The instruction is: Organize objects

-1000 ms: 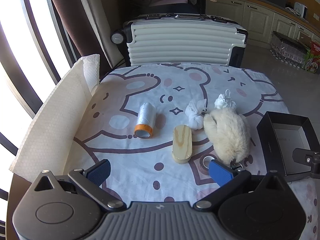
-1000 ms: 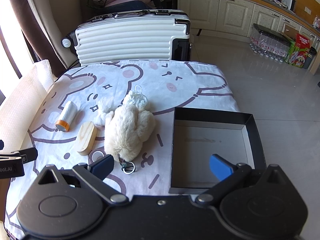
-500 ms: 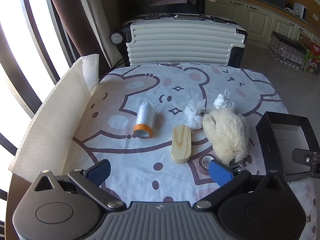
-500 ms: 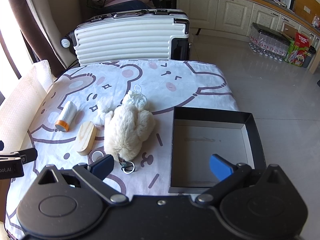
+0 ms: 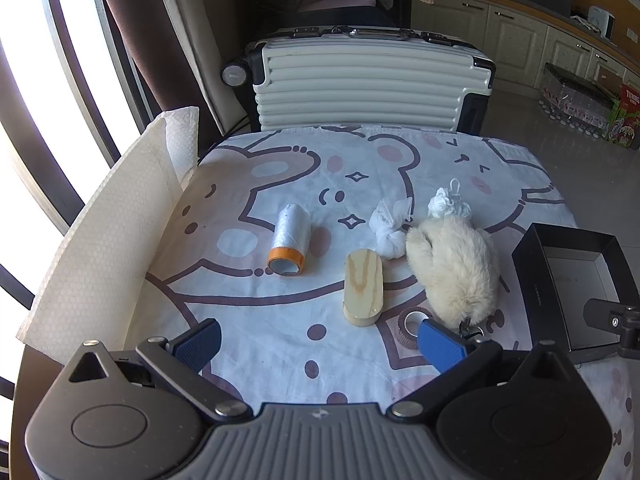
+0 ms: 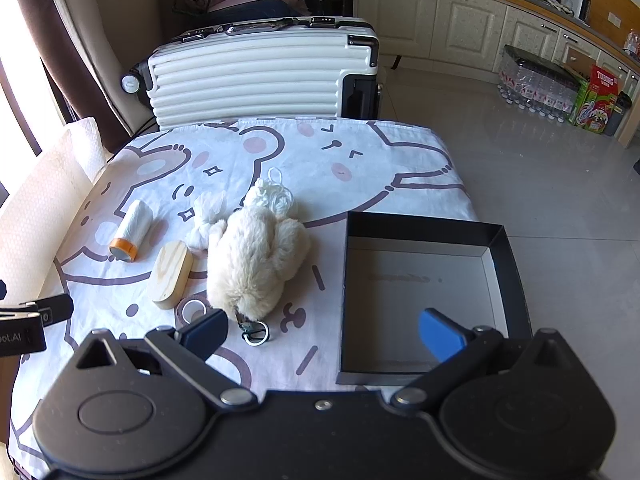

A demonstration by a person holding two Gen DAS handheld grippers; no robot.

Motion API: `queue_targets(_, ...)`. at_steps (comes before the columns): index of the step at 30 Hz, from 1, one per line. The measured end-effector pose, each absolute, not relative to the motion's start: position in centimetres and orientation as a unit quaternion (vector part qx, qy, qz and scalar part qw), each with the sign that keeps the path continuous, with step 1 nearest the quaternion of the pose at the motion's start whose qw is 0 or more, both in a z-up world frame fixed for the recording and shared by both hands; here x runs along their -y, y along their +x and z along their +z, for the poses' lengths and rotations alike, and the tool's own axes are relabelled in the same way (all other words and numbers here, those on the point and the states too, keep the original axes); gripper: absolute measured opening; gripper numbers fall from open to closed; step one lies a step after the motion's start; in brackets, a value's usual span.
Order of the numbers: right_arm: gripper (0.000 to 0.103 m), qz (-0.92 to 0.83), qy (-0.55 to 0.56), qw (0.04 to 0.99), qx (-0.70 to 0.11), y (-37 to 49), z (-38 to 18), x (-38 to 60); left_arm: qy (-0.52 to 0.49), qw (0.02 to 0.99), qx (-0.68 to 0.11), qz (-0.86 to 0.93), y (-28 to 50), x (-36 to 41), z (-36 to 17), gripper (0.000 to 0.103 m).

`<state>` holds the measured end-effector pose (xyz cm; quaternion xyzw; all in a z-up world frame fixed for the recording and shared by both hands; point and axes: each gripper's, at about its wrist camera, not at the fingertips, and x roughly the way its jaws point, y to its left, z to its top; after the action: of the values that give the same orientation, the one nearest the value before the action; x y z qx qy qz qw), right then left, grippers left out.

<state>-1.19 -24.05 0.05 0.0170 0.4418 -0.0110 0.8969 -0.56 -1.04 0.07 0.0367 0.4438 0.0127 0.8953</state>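
On the bear-print cloth (image 5: 360,168) lie a clear roll with an orange end (image 5: 289,240) (image 6: 130,230), an oval wooden block (image 5: 363,286) (image 6: 171,274), a knotted white cloth (image 5: 390,226) (image 6: 206,216), a cream fluffy keychain (image 5: 456,268) (image 6: 256,260) with a metal ring (image 6: 256,332), a white yarn bundle (image 5: 448,204) (image 6: 276,196) and a small tape ring (image 5: 412,322) (image 6: 195,309). An empty black box (image 6: 424,232) (image 5: 536,296) sits at the right. My left gripper (image 5: 320,340) hovers open near the front edge. My right gripper (image 6: 324,330) is open, its right finger over the box.
A ribbed white suitcase (image 5: 372,80) (image 6: 260,76) stands beyond the table's far edge. White honeycomb paper (image 5: 104,232) lines the left side by the window. Tiled floor (image 6: 540,184) and cabinets (image 6: 440,16) lie to the right, with bottle packs (image 6: 536,80) there.
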Motion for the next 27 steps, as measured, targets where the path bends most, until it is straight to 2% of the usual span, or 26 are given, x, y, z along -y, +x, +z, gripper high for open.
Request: queue_targets(27, 0.103, -0.012, 0.017, 0.897, -0.442, -1.21, -0.05, 24.06, 0.035, 0.895, -0.445, 0.011, -0.57, 0.98, -0.09, 0.103)
